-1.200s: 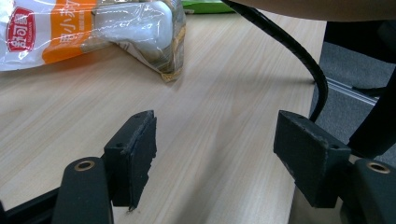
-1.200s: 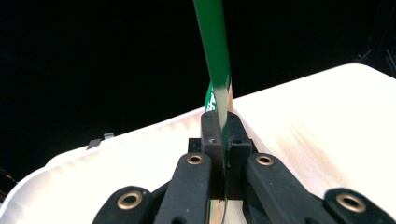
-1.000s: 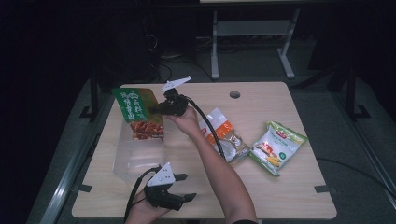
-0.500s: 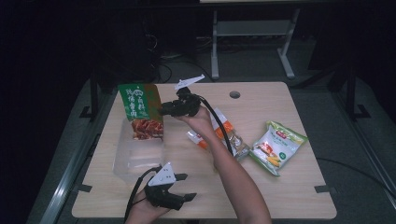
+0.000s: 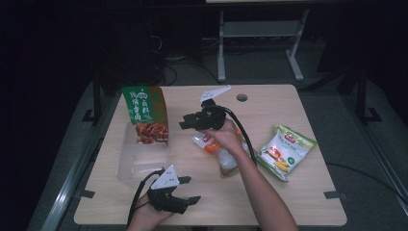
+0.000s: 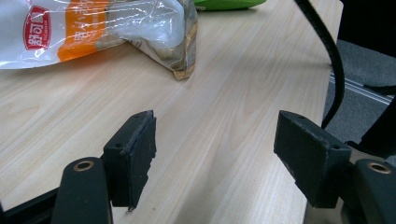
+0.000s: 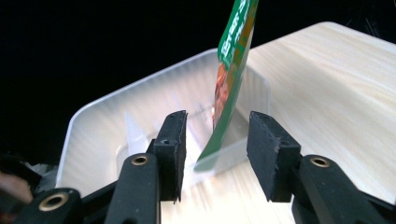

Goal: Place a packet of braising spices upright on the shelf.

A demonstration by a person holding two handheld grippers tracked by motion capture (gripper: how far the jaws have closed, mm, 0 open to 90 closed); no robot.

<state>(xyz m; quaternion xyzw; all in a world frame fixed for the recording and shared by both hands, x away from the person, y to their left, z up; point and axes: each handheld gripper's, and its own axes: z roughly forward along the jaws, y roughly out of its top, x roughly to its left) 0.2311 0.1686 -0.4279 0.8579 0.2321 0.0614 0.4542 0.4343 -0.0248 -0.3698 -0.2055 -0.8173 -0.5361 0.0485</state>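
A green snack bag (image 5: 144, 115) with a picture of red meat stands upright in a clear plastic bin (image 5: 137, 166) at the table's left. My right gripper (image 5: 185, 121) hovers just to the right of the bag, pointing at it. Its jaws have just been opening and nothing is pressed between them. In the right gripper view the bag (image 7: 233, 60) shows edge-on in the bin (image 7: 116, 121), beyond the open right gripper (image 7: 215, 154). My left gripper (image 5: 191, 189) rests near the front edge, open. The left gripper (image 6: 215, 149) has bare table between its pads.
A white and orange packet (image 5: 223, 161) lies mid-table under my right forearm, and the packet (image 6: 93, 28) lies ahead of the left jaws. A green and white snack bag (image 5: 286, 151) lies at the right. A round cable hole (image 5: 242, 97) sits near the far edge.
The right gripper let go of the green bag and drew back to the right. The bag now stands in the bin on its own. The left gripper has kept still.
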